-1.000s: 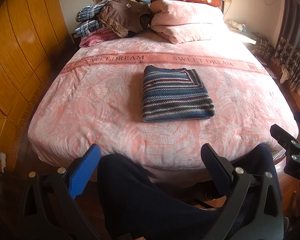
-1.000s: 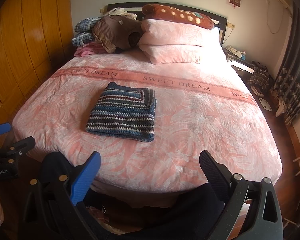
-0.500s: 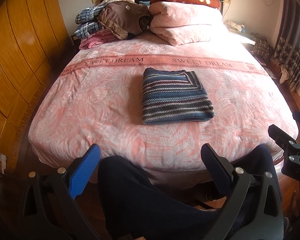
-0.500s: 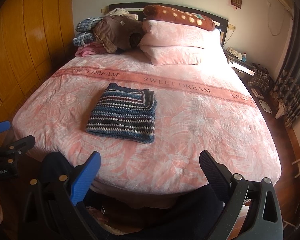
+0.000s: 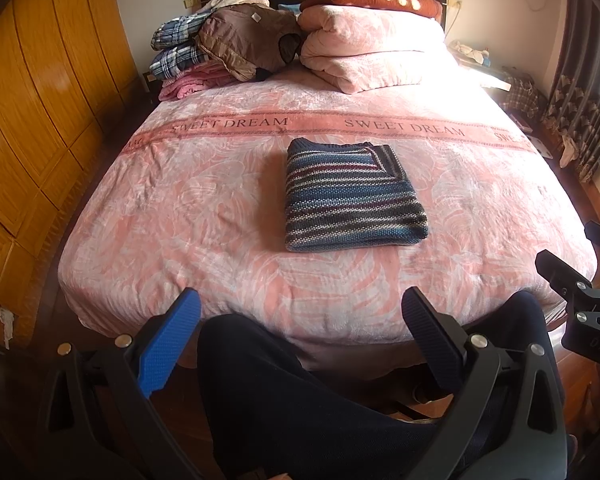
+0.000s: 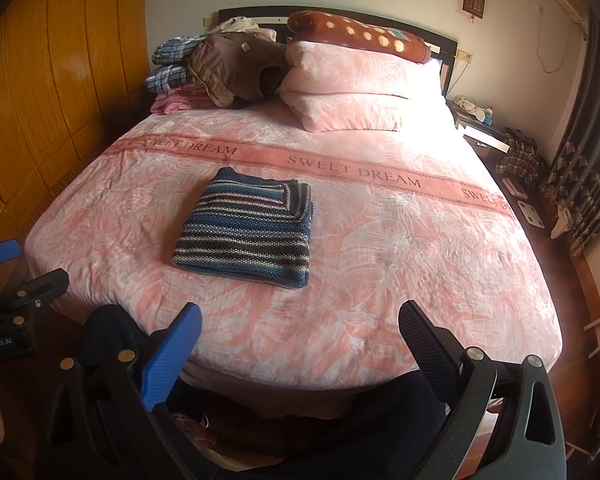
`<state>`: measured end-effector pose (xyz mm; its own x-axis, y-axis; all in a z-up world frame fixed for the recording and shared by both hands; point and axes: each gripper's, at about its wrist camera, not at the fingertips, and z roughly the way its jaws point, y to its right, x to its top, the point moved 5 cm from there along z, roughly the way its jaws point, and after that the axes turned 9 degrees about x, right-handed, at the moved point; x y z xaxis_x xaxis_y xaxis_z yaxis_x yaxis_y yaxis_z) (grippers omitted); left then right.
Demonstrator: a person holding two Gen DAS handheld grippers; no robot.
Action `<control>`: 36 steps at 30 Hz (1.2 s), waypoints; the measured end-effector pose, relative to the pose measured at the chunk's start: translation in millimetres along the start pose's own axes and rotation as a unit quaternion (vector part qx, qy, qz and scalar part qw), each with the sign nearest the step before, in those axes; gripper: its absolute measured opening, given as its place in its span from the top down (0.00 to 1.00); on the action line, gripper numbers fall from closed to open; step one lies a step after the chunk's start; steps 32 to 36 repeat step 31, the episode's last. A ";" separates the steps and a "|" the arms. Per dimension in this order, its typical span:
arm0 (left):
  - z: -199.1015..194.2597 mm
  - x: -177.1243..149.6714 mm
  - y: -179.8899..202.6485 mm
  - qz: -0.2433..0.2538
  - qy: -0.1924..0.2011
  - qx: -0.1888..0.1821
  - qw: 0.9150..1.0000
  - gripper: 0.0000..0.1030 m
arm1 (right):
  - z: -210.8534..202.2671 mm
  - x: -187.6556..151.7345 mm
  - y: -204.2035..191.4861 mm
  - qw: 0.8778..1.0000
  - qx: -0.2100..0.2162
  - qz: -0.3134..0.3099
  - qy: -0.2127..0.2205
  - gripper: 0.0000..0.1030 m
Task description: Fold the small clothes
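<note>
The left gripper hangs off the foot of the bed, jaws spread and empty. The striped sweater lies mid-bed, squared up, apparently finished. The right gripper, likewise wide open, hangs back clear of it.

One folded sweater, two claws

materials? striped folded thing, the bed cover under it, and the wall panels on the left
Striped sweater: looks like chunky knit yarn, matte; the stitch rows and ribbed edge show.
Bed cover: probably plush fleece or velvet; soft sheen, crushed nap in the leaf pattern.
Wall panels: wood or wood veneer, glossy; visible grain and light reflections. Could be laminate.
</note>
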<state>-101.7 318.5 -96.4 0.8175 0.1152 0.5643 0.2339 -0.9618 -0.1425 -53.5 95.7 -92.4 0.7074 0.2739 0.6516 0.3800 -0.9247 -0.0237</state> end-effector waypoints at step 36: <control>-2.3 3.7 0.0 -0.001 -0.001 0.003 1.000 0.03 | 0.7 -0.5 -1.2 1.000 0.011 -0.001 0.001 0.04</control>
